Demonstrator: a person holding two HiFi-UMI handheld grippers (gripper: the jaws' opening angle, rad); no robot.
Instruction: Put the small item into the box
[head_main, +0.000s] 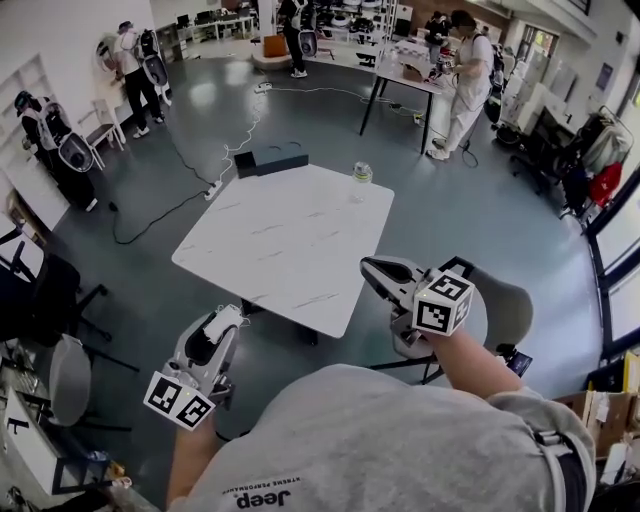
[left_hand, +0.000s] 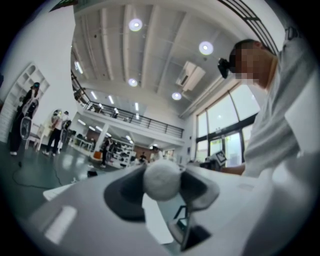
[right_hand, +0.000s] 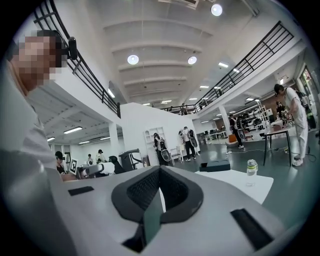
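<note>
A small white ball (left_hand: 161, 180) sits clamped between the dark pads of my left gripper (left_hand: 162, 186). In the head view that gripper (head_main: 229, 320) hangs off the white table's (head_main: 290, 245) near left corner, with the pale ball (head_main: 224, 324) at its tip. My right gripper (head_main: 373, 272) hovers over the table's near right edge; its jaws (right_hand: 159, 192) meet with nothing between them. A black box (head_main: 270, 160) stands just past the table's far edge, and it also shows in the right gripper view (right_hand: 215, 165).
A clear bottle (head_main: 361, 175) stands on the table's far right corner. A grey chair (head_main: 505, 310) is at the near right, more chairs (head_main: 60, 375) at the left. Cables (head_main: 190, 190) run over the floor. Several people stand further off, by another table (head_main: 405, 75).
</note>
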